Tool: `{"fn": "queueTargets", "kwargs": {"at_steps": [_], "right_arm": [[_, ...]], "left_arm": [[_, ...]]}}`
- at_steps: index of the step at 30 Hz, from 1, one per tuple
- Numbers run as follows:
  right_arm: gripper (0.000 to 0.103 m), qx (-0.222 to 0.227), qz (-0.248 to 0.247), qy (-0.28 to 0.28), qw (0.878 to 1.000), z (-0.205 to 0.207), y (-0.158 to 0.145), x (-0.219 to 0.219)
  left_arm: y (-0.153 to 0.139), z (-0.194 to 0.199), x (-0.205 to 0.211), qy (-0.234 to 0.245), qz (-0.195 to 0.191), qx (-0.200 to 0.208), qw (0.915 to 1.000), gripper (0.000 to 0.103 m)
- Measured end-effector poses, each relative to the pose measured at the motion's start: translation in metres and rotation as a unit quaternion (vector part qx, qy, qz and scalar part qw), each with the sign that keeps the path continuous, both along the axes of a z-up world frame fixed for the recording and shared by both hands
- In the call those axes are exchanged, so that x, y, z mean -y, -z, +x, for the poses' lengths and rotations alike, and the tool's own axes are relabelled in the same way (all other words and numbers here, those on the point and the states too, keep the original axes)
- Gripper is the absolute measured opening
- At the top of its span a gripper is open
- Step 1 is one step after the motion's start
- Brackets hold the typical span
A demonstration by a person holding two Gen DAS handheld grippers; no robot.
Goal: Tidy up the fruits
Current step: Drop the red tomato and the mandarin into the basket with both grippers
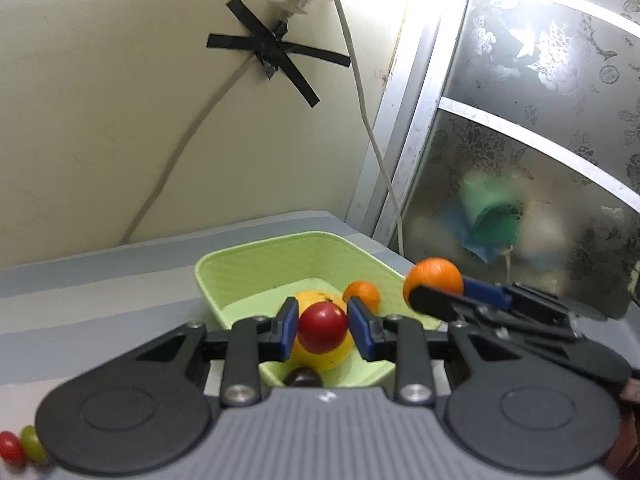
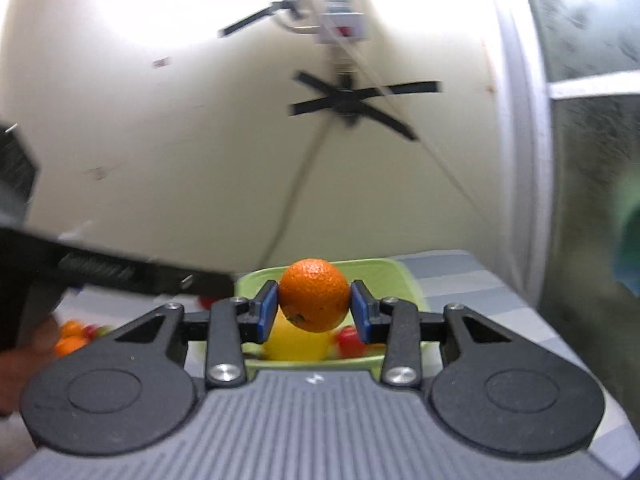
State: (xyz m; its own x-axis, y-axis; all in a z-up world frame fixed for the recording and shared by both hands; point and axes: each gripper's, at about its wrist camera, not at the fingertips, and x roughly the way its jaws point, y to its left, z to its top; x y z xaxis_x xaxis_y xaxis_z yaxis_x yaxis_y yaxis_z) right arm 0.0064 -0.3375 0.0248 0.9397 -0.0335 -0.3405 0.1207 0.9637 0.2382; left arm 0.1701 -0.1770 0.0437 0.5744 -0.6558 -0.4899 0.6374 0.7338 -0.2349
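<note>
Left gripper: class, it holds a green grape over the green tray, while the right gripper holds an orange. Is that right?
Not quite. The left gripper holds a red tomato, not a green grape, as the left wrist view shows. It is over the green tray, and the right gripper holds an orange.

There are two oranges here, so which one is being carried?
The larger orange, pinched between the right hand-held gripper's blue pads above the green basket. The smaller orange lies loose inside the basket.

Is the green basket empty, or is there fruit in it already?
Not empty. The green basket already holds a yellow fruit, a small orange and a dark fruit near its front wall.
</note>
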Motion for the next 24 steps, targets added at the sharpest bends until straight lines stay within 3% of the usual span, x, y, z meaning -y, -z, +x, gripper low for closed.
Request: {"fn": "queueTargets", "kwargs": {"at_steps": [7, 9, 11, 17, 24], "right_arm": [[0.043, -0.018, 0.010, 0.001, 1.000, 0.021, 0.025, 0.002], [0.048, -0.020, 0.010, 0.001, 1.000, 0.022, 0.026, 0.005], [0.056, -0.010, 0.011, 0.017, 1.000, 0.013, 0.024, 0.007], [0.058, 0.020, 0.026, 0.034, 0.999, 0.008, 0.025, 0.007], [0.063, 0.059, 0.009, 0.057, 0.997, -0.015, 0.021, 0.005]], "left_arm": [[0.017, 0.002, 0.016, -0.002, 0.014, 0.012, 0.9998, 0.029], [0.018, 0.000, 0.018, -0.009, 0.022, 0.018, 0.9996, 0.032], [0.020, -0.002, 0.017, -0.002, 0.021, 0.017, 0.9996, 0.036], [0.017, -0.014, 0.018, -0.003, 0.036, 0.033, 0.9988, 0.047], [-0.008, -0.033, -0.026, -0.045, -0.004, 0.053, 0.9975, 0.049]]}}
